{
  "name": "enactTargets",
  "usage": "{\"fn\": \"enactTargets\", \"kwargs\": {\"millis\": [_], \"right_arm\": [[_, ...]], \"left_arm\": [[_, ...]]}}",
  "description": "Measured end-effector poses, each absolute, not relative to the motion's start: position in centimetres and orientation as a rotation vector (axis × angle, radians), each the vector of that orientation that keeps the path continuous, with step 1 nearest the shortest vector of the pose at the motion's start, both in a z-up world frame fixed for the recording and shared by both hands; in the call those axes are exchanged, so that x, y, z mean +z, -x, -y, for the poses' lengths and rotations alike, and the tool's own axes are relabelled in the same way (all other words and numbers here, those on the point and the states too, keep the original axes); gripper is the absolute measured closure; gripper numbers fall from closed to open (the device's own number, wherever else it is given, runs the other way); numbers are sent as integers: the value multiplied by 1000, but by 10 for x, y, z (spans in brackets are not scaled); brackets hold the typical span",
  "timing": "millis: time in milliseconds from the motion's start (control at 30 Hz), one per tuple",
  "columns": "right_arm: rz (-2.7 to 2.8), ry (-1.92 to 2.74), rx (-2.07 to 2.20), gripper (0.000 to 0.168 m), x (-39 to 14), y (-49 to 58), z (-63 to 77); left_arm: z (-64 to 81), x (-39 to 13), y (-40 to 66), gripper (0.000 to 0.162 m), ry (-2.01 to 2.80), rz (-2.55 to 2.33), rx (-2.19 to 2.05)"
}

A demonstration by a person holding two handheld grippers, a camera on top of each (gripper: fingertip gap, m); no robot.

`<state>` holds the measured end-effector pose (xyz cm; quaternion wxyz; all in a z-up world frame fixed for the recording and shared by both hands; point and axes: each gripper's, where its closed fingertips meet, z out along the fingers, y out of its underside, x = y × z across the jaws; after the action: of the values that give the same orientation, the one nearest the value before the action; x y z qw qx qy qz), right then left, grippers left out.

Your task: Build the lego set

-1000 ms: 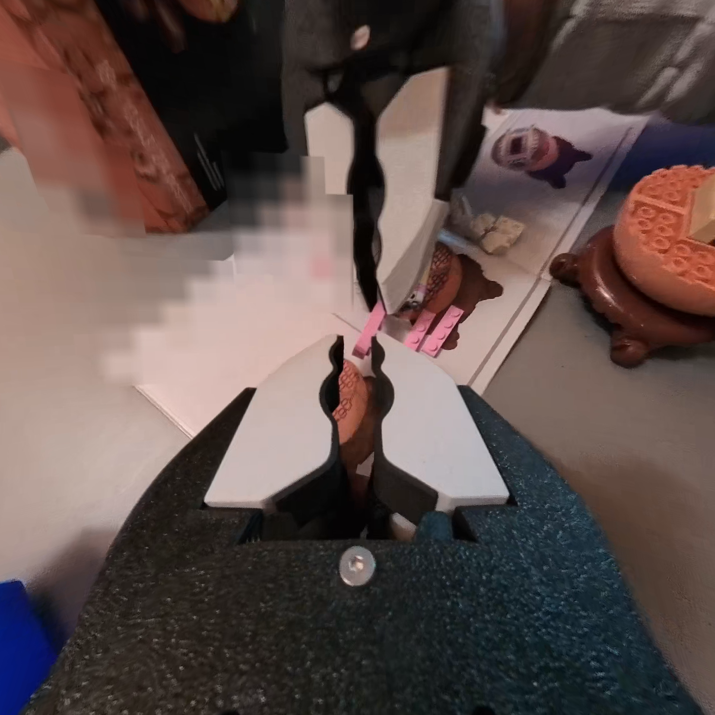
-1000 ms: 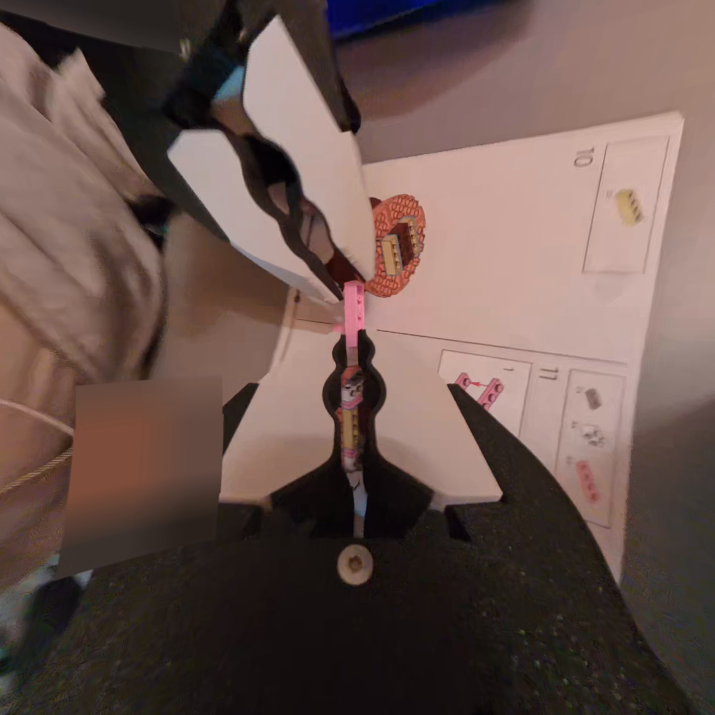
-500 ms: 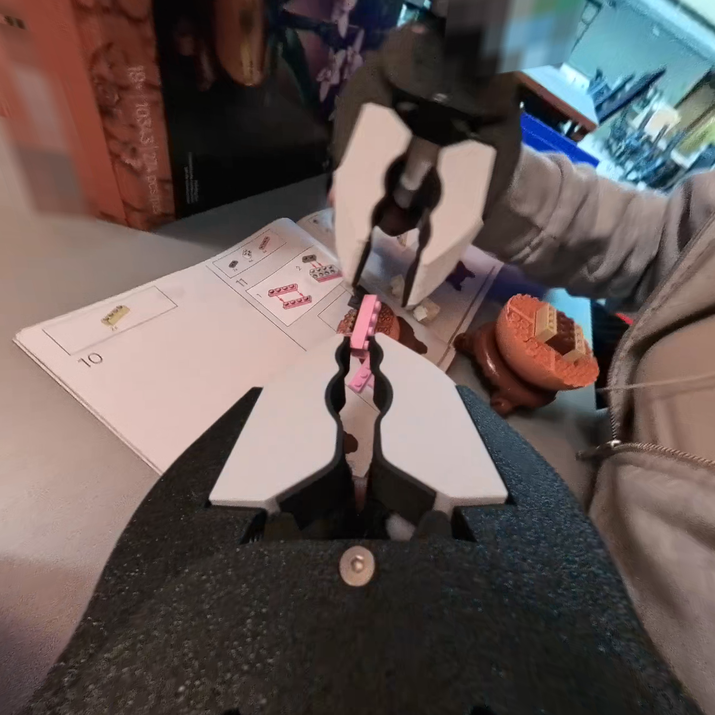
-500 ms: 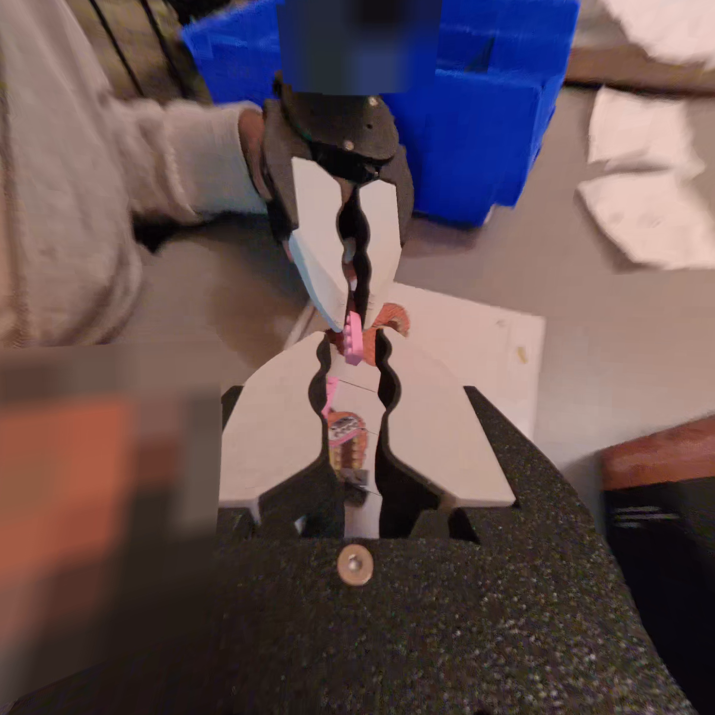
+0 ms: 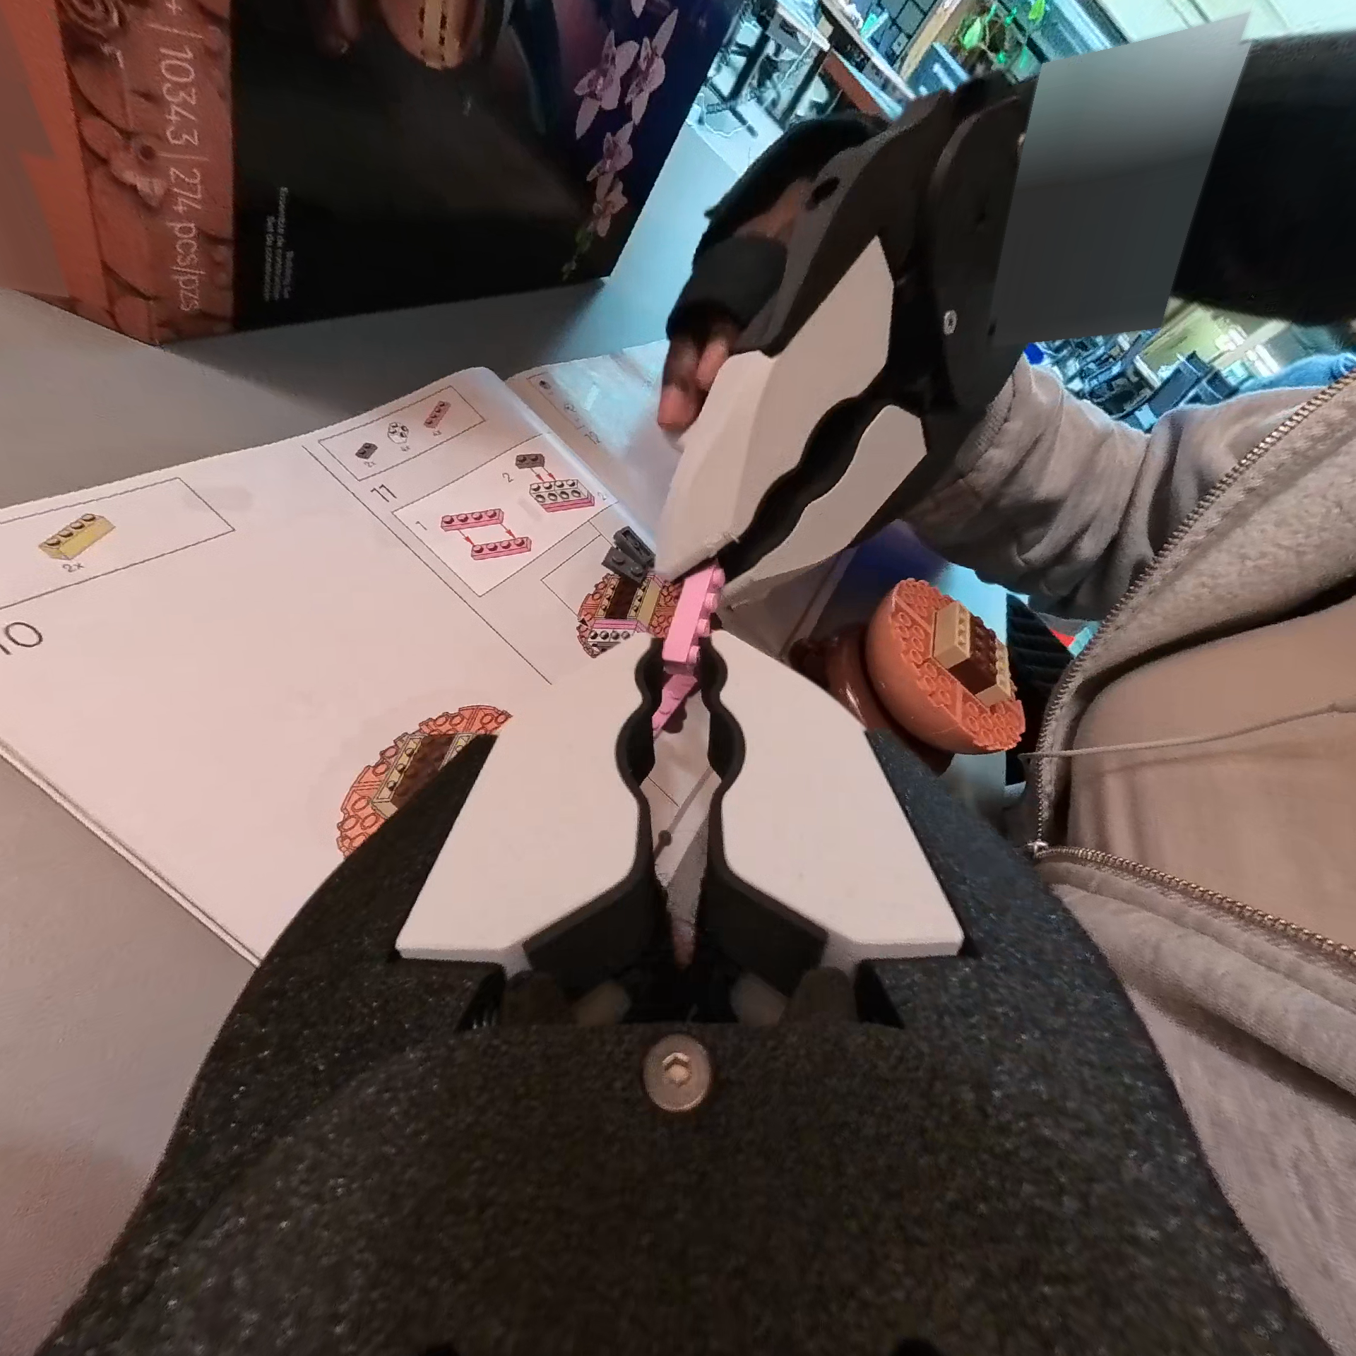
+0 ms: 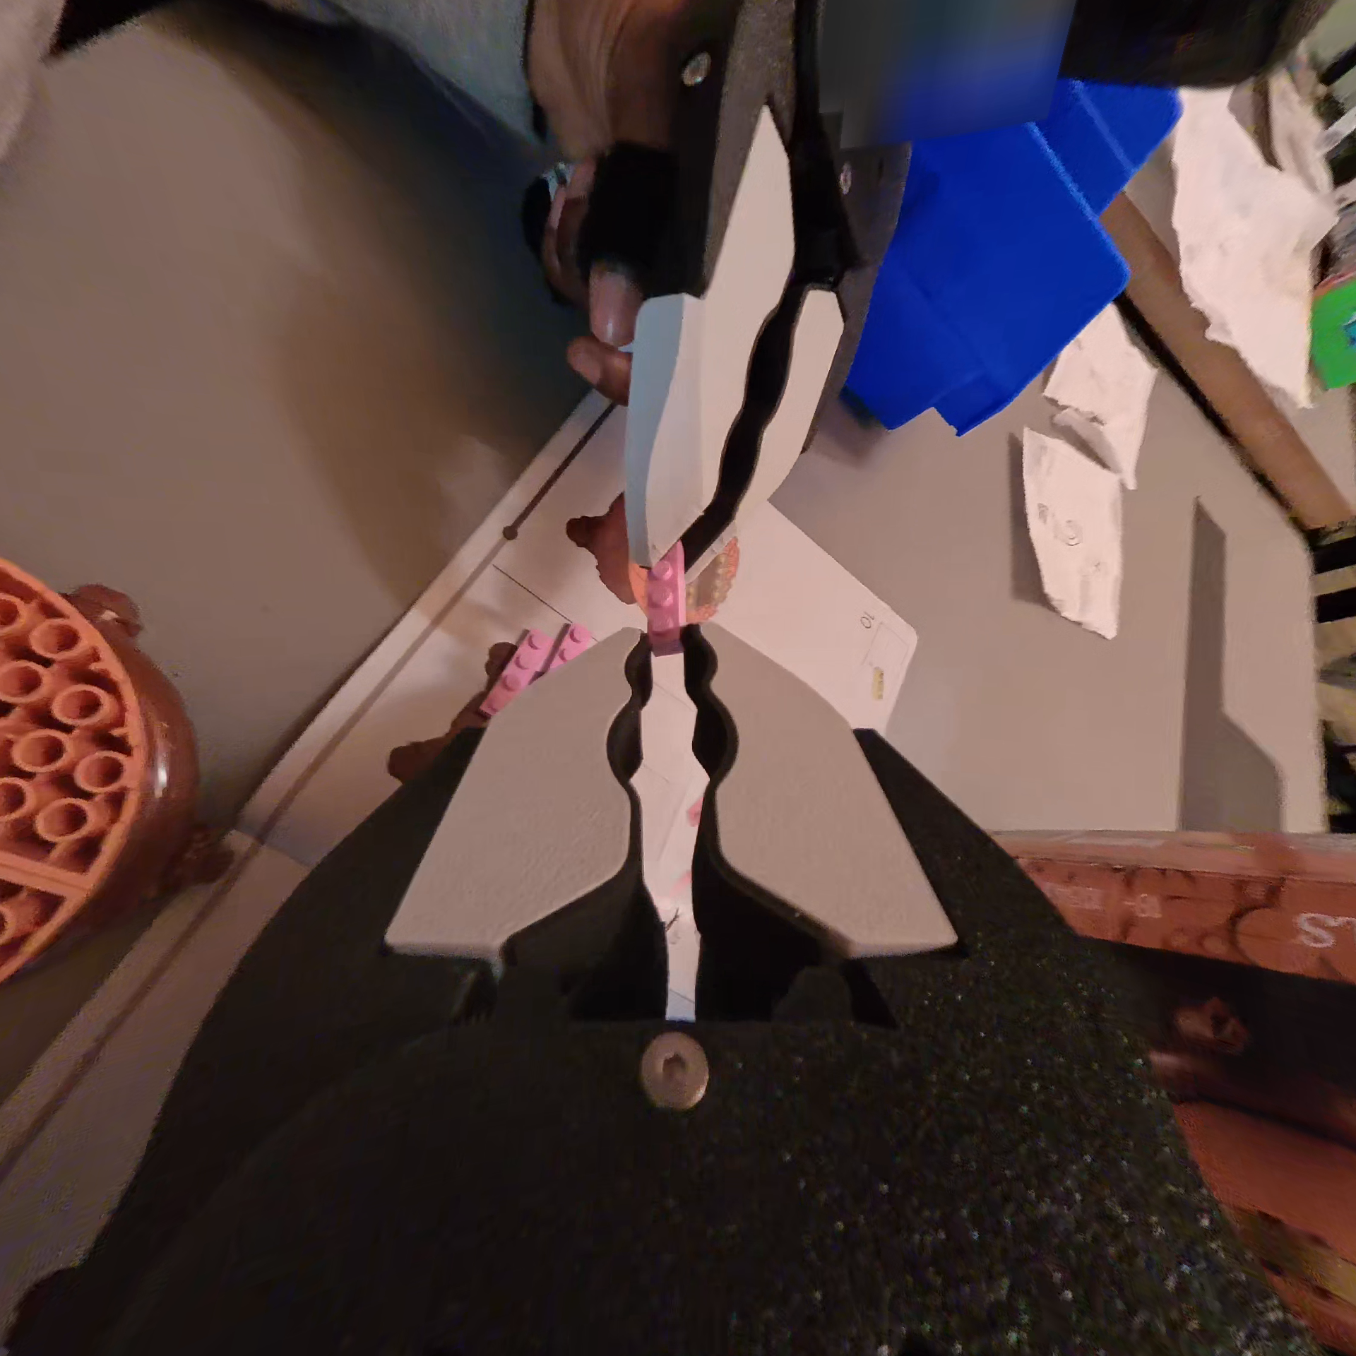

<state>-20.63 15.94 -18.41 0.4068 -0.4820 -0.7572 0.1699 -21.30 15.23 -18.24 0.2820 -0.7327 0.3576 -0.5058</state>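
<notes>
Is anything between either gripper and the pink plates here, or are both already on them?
Nothing visible stands between. The left gripper pinches the lower end of the pink plates, and the right gripper grips them from the opposite end, tip to tip above the instruction booklet.

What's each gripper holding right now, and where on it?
Both grip the pink plates at opposite ends: left gripper the near end, right gripper the far end.

a lab or workshop: cluttered workbenches (image 5: 844,44) behind, a blue parts bin (image 6: 983,271) on the table.
</notes>
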Motion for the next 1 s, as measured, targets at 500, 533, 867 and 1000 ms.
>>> {"fn": "enactTargets", "kwargs": {"millis": [500, 533, 867, 1000], "right_arm": [[1838, 1927, 607, 151, -238, 194, -176], [1838, 1925, 608, 150, -239, 193, -175], [1779, 1835, 719, 158, -215, 191, -150], [1834, 1890, 667, 157, -229, 184, -139]], "left_arm": [[-171, -210, 231, 142, 1910, -1225, -749], [-171, -211, 231, 143, 1908, -1227, -744], [-167, -206, 229, 146, 1858, -1237, -788], [-163, -211, 227, 147, 1862, -1270, -784]]}}
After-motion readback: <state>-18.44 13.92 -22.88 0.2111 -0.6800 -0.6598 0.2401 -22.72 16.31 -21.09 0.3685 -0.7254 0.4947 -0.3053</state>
